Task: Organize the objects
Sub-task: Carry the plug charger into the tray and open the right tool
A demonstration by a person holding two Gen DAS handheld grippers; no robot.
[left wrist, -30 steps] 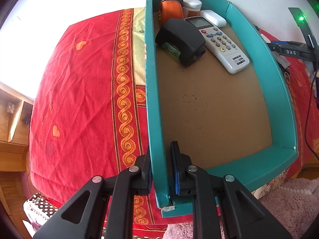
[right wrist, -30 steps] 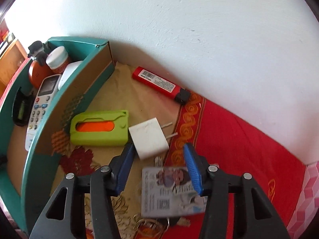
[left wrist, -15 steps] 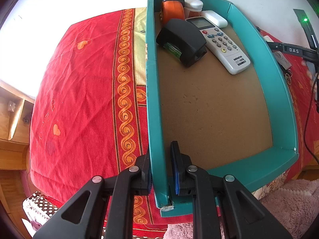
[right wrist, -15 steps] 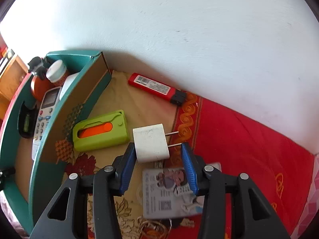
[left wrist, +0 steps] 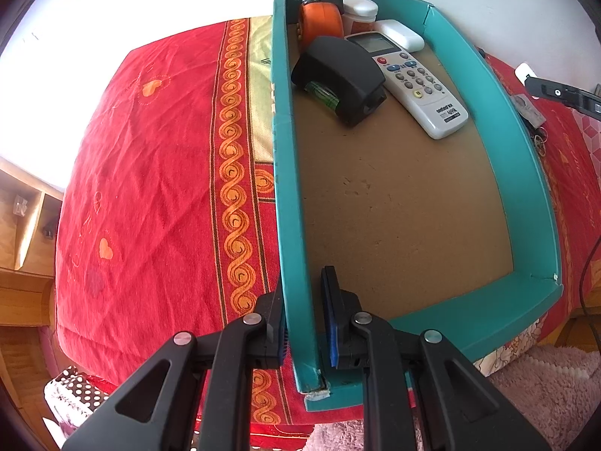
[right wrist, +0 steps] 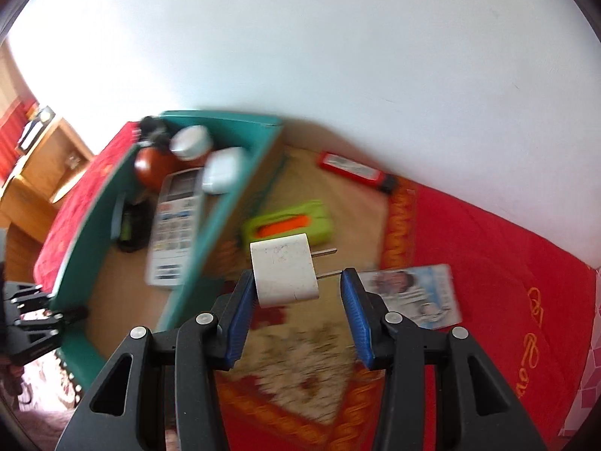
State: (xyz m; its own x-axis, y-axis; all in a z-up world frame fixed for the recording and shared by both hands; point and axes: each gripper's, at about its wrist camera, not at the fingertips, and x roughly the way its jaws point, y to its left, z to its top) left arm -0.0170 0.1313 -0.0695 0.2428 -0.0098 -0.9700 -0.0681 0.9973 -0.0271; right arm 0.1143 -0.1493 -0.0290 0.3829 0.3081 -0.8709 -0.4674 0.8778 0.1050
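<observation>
Left gripper clenched on near wall of shallow teal cardboard tray, prob. steadying it. Right gripper grasping white plastic plug adapter, lifted off cloth, prongs sideways, beside tray; likely headed in.

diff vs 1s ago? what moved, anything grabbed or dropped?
The right gripper closed on the white charger and lifted it off the cloth, swinging toward the teal box. The ID card, green case and red lighter stayed put. The left gripper still clamps the box wall, unmoved.
</observation>
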